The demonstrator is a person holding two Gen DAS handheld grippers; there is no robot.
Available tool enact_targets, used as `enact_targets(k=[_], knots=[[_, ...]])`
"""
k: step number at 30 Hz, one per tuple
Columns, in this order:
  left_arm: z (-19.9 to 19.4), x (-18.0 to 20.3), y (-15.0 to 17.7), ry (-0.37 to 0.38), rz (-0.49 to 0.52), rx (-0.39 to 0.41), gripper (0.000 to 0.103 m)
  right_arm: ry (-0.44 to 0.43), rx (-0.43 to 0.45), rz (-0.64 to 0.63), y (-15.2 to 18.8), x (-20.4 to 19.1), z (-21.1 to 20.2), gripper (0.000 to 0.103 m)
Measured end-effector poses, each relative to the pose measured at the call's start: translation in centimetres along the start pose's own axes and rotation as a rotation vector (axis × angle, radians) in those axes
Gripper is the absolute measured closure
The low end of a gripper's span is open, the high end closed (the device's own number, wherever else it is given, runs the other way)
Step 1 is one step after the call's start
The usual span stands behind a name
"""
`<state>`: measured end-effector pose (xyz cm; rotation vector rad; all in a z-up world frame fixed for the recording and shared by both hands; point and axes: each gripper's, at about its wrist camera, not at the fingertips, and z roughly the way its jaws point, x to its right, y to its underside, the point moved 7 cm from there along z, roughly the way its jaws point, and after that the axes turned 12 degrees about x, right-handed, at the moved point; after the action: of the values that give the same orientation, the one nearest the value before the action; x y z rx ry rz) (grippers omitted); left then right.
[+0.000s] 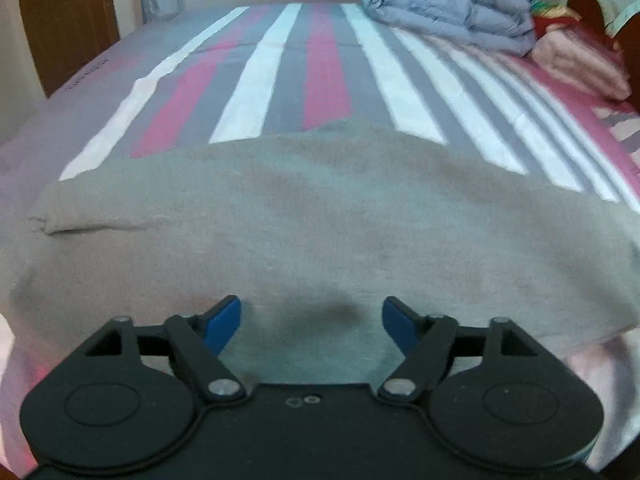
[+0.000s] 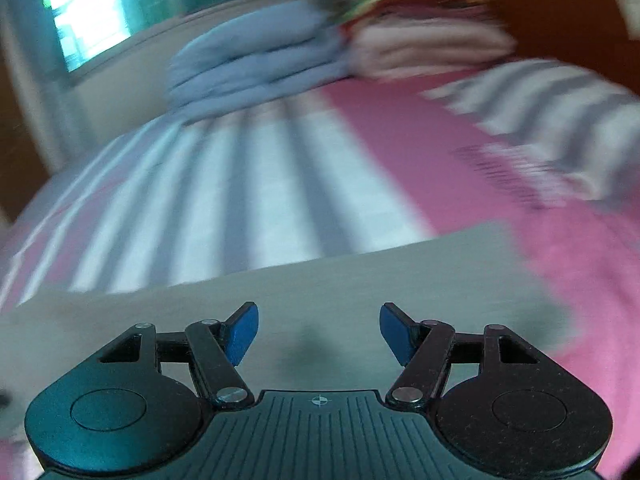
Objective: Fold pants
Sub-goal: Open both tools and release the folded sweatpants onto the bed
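So the grey pants (image 1: 320, 216) are lying flat across the near edge of the bed (image 1: 280, 60), on top of that striped pink, white and grey sheet. Looks like they're already laid in one wide band, so I'd guess we're between folds right now. The left gripper (image 1: 312, 320) hangs just over the cloth with its jaws spread wide and nothing in them. Same story for the right gripper (image 2: 319, 330), jaws wide apart and empty, though its view is pretty blurry. Next move probably means each one pinching an end and carrying it over. A blue comforter (image 1: 448, 4) sits by the far edge
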<state>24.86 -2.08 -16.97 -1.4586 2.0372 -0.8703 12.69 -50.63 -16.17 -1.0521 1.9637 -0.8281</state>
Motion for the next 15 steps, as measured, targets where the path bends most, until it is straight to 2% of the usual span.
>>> enact_targets(k=[2, 5, 7, 10, 15], knots=[[1.2, -0.7, 1.4, -0.016, 0.002, -0.063, 0.028, -0.048, -0.034, -0.005, 1.0, -2.6, 1.4, 0.036], [1.1, -0.7, 1.7, -0.011, 0.031, -0.038, 0.026, -0.133, -0.11, -0.022, 2.4, -6.3, 3.3, 0.036], [1.0, -1.0, 0.9, -0.002, -0.007, -0.045, 0.032, -0.205, -0.14, -0.035, 3.1, -8.9, 3.8, 0.036], [1.7, -1.5, -1.2, -0.004, -0.042, -0.023, 0.034, -0.327, -0.183, -0.073, 2.5, -13.7, 5.8, 0.036], [3.9, -2.6, -4.7, -0.029, -0.06, 0.011, 0.042, -0.433, -0.243, -0.191, 1.9, -22.1, 11.2, 0.036]])
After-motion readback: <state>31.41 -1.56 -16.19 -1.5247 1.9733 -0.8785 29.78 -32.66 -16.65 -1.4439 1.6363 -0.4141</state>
